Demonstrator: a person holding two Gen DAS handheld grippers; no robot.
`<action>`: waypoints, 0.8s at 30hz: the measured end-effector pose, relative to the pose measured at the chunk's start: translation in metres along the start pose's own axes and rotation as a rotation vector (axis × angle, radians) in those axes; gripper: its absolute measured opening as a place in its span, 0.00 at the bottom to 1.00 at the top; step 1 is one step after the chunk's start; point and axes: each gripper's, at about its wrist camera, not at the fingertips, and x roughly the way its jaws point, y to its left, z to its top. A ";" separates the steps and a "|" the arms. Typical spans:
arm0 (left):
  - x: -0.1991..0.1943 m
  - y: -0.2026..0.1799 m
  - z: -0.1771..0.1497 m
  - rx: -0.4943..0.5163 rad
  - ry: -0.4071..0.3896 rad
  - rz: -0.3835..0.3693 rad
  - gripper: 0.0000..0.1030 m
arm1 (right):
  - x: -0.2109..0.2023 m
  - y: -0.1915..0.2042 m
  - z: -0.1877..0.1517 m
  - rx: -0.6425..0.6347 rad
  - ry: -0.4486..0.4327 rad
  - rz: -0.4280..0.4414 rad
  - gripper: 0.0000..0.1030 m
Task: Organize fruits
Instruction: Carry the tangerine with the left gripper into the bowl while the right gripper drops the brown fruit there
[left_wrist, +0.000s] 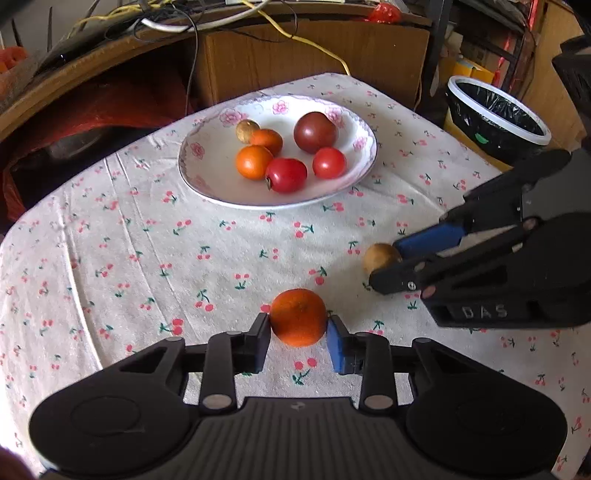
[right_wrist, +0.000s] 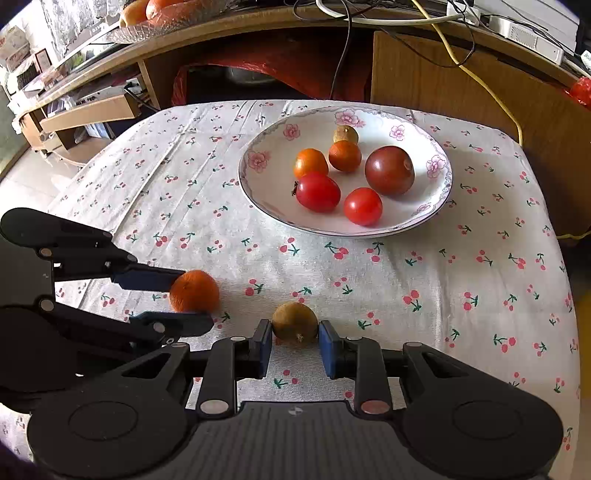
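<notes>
White plate (right_wrist: 258, 192) (six fruits (right_wrist: 317, 192))

Raised letters reading "DAS" stand on the black body of the right gripper (left_wrist: 384, 267), at the right edge of the left wrist view, slightly below the middle of the frame. No other text, label, number or brand can be read in either view; the printing on boxes at the upper right of that frame is too blurred.
</notes>
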 end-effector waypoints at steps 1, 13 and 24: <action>-0.001 -0.001 0.001 0.005 -0.002 0.004 0.40 | -0.001 0.000 0.000 -0.001 -0.001 0.004 0.22; -0.009 -0.001 0.017 0.012 -0.054 0.002 0.40 | -0.010 -0.006 0.011 0.023 -0.049 0.004 0.22; -0.013 0.007 0.036 0.000 -0.108 0.046 0.39 | -0.012 -0.010 0.031 0.060 -0.103 -0.009 0.22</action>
